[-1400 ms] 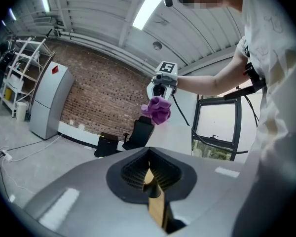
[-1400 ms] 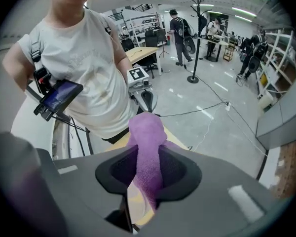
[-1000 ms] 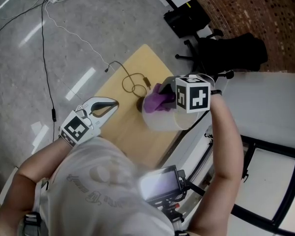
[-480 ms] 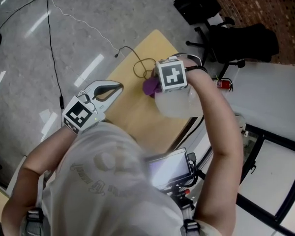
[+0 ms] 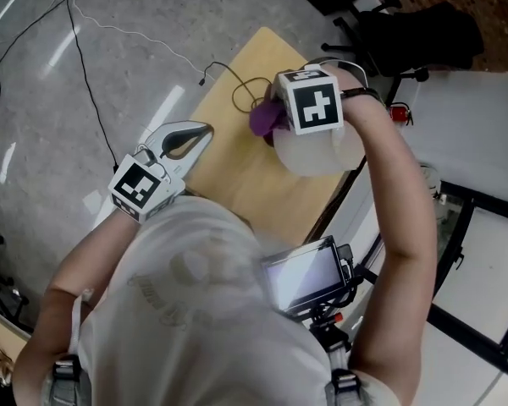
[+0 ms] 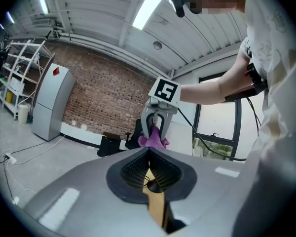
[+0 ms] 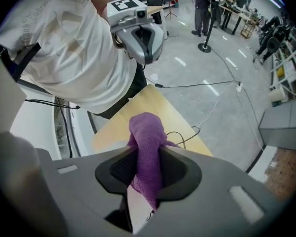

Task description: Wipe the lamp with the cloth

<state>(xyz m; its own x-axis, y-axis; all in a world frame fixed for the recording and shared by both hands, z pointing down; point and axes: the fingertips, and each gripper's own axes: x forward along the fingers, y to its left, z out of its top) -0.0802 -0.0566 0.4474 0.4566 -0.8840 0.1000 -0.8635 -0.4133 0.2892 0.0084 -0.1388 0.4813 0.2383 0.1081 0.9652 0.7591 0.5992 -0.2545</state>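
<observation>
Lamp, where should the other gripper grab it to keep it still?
Probably low down, below the white lampshade, coming in level from the side of the left gripper. The shade looks too broad and round for jaws, and the right gripper with the purple cloth is over it. Its stem is hidden.

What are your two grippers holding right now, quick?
Left gripper: closed, holding nothing.
Right gripper: closed on the fuzzy purple cloth.
</observation>
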